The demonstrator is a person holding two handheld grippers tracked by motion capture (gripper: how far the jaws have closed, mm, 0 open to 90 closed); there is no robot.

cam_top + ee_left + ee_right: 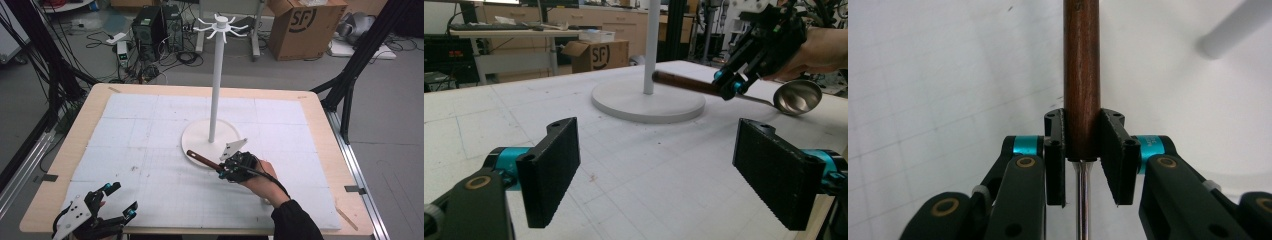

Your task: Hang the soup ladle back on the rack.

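ladle (704, 85), wooden-handled: clamped at the handle in the right claw (223, 170), lifted beside the hook stand (216, 85) base on the worktop (150, 145), hanging yet to do; left claw (664, 167) wide, empty.

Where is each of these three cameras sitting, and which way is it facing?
High view: above the table's near edge, looking forward and down on the table and white hook stand; a sleeved forearm and both claws show.
Left gripper view: rides the open left claw, facing across the table toward the stand.
Right gripper view: rides the right claw, facing along the ladle handle it grips.
All three share the ladle and stand.
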